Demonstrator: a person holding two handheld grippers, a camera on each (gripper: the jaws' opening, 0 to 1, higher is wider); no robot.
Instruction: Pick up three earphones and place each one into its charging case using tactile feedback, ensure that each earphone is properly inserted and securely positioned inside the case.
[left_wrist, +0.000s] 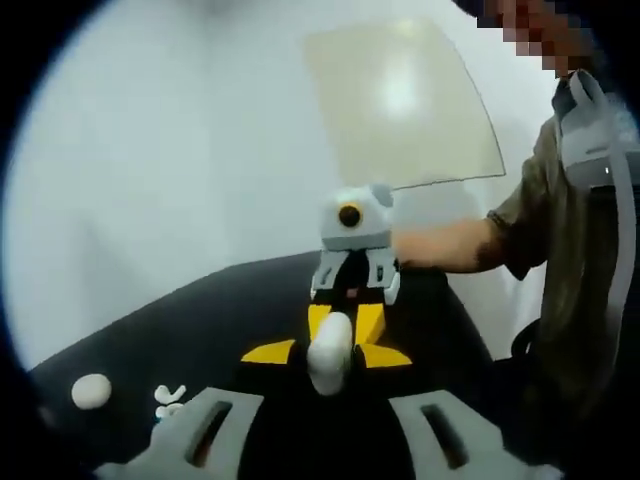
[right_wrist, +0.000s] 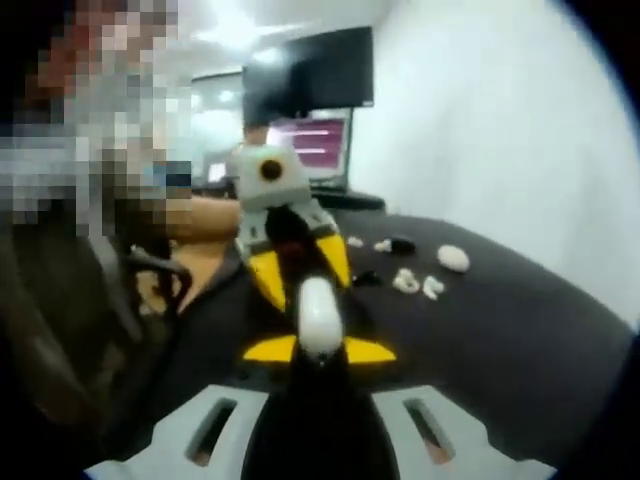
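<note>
Tabletop (left_wrist: 200, 320) black, wall (left_wrist: 150, 150) white; left tongs (left_wrist: 328, 353) and right tongs (right_wrist: 320, 350) clench white case (right_wrist: 320, 310).

table (right_wrist: 520, 330): black | charging case (right_wrist: 320, 318): white | tool (right_wrist: 320, 350) tips: yellow | earphones (right_wrist: 417, 284): white

Between us: we saw the white case (left_wrist: 331, 362) between both grippers, above the table (left_wrist: 200, 310).
Left view, lower left: a closed case (left_wrist: 91, 391) lay beside loose earphones (left_wrist: 169, 397).
Right view, behind: the monitor (right_wrist: 322, 141) stood past the table.

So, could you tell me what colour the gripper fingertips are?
Yellow fingertips, clamped on a white charging case; clearest in the right gripper view.
</note>
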